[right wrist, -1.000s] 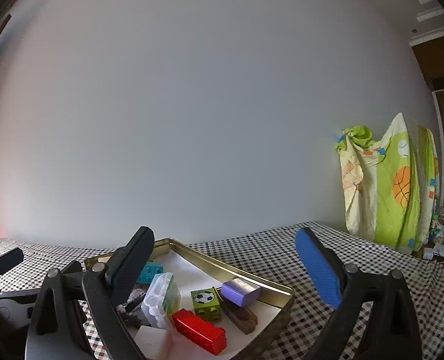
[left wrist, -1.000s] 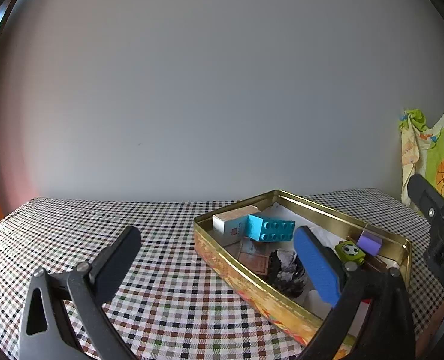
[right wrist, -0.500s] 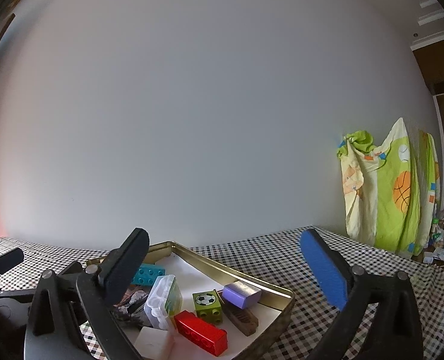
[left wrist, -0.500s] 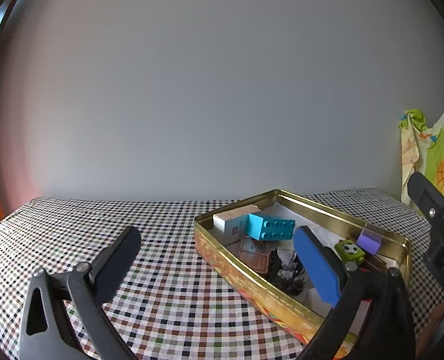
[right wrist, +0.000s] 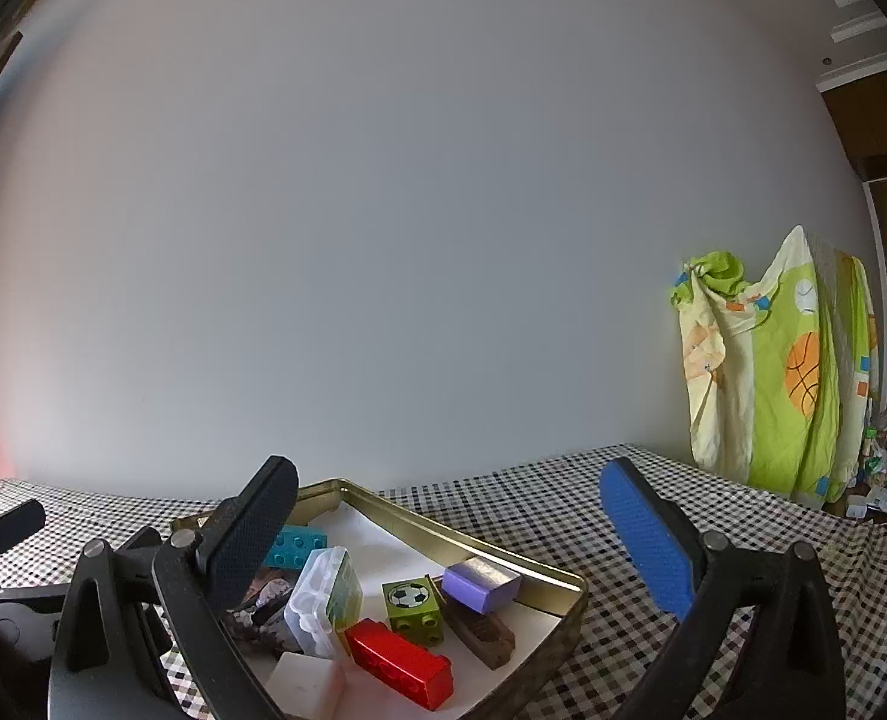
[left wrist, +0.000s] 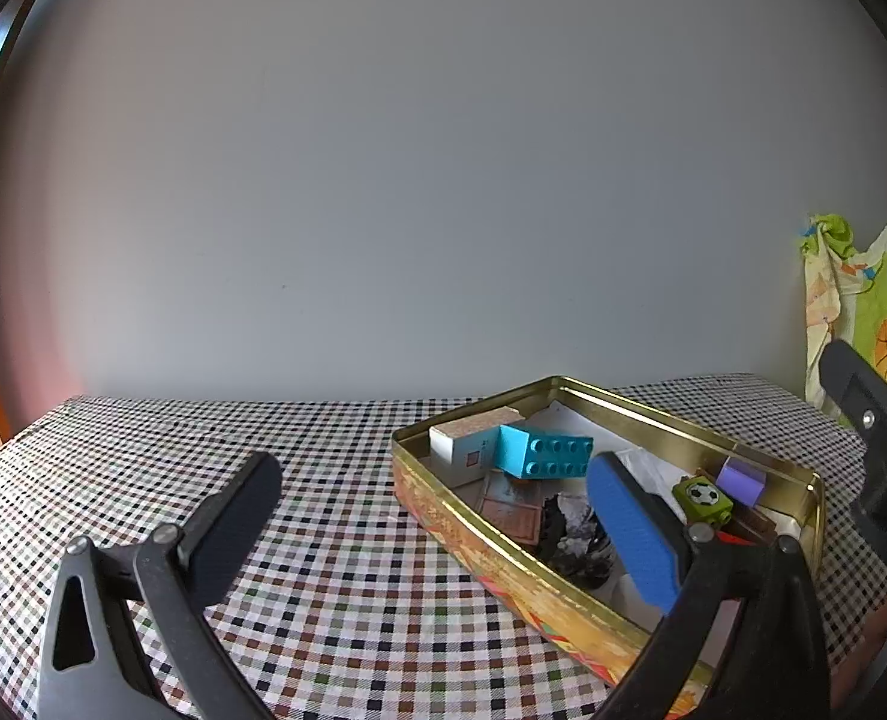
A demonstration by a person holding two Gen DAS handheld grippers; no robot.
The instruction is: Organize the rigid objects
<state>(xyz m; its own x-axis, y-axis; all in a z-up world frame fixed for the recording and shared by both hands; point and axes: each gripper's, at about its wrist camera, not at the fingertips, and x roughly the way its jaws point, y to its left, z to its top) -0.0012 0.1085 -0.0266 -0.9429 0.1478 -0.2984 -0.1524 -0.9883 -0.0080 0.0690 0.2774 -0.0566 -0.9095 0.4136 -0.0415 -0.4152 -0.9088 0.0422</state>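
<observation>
Inside the gold tin [right wrist: 506,546] sit four toy bricks; both grippers' jaws gape, holding nothing.

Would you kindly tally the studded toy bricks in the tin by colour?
Teal brick: 1
Red brick: 1
Green football brick: 1
Total: 3 visible in the gold tin; others may be hidden.
</observation>
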